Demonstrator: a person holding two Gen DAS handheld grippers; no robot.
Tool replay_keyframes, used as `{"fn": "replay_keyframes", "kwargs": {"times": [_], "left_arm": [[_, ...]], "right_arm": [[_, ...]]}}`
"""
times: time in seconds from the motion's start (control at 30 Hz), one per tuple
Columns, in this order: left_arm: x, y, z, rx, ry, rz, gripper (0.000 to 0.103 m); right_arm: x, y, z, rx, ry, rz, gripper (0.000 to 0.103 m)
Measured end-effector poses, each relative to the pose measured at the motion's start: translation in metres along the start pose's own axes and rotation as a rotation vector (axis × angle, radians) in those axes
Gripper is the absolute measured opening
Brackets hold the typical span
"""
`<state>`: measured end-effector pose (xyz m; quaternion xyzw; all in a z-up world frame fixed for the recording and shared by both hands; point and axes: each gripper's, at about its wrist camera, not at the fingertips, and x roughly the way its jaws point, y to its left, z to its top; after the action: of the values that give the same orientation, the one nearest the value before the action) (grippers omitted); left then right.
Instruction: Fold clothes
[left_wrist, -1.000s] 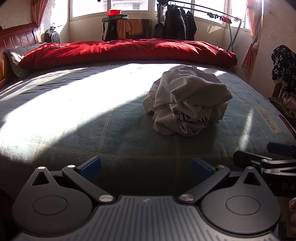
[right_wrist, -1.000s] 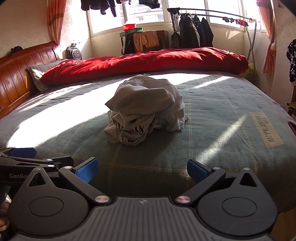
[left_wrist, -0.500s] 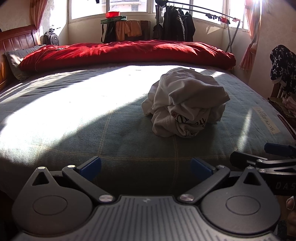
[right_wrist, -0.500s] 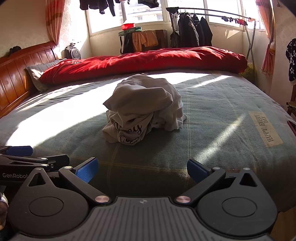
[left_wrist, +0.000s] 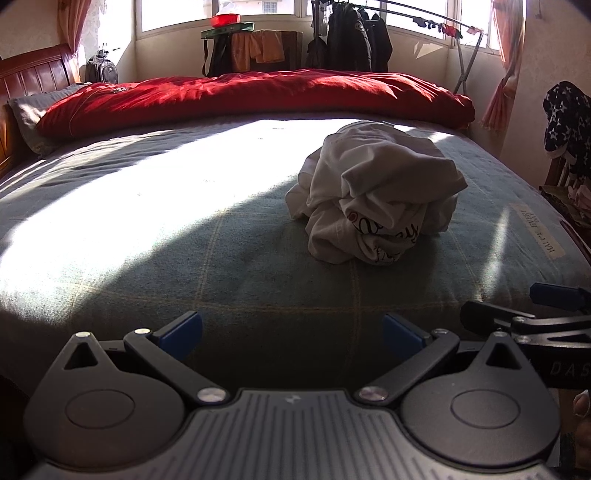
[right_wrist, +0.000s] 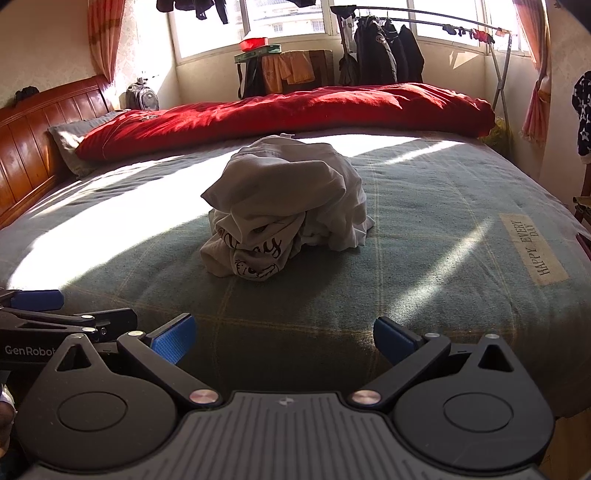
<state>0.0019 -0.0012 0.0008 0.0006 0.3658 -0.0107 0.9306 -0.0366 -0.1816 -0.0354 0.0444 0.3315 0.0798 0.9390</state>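
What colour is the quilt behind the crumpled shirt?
Red; the quilt shows best in the right wrist view.

Ahead of both open grippers, bare bedspread (right_wrist: 424, 221) is seen. Only the crumpled white garment (right_wrist: 284, 206) lies ahead. Far edge blocked by red duvet (right_wrist: 295, 110).

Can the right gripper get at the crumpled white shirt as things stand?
Probably yes. The right gripper is open and empty, the white shirt lies ahead on the bedspread, and only bare cover lies between them.

both low at bed (left_wrist: 258, 288) foot, facing headboard, sharing crumpled shirt (right_wrist: 284, 206)
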Motion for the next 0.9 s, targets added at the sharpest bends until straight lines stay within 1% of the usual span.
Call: {"fn": "replay_keyframes", "kwargs": {"times": [0.4,0.6,0.9], "left_arm": [[-0.0008,-0.0052,-0.0005,0.014,-0.014,0.003,0.103],[-0.0002,-0.0045,-0.0009,0.012,-0.014,-0.009,0.103],[-0.0007,0.0009,-0.0005,-0.006,-0.019,-0.015,0.103]], "right_arm": [[0.0015,-0.0056,-0.0026,0.011,-0.010,0.001,0.103],[0.0009,-0.0063,-0.0025,0.012,-0.014,0.003,0.103],[-0.0031,-0.0006,-0.0025,-0.015,-0.027,0.011,0.103]]}}
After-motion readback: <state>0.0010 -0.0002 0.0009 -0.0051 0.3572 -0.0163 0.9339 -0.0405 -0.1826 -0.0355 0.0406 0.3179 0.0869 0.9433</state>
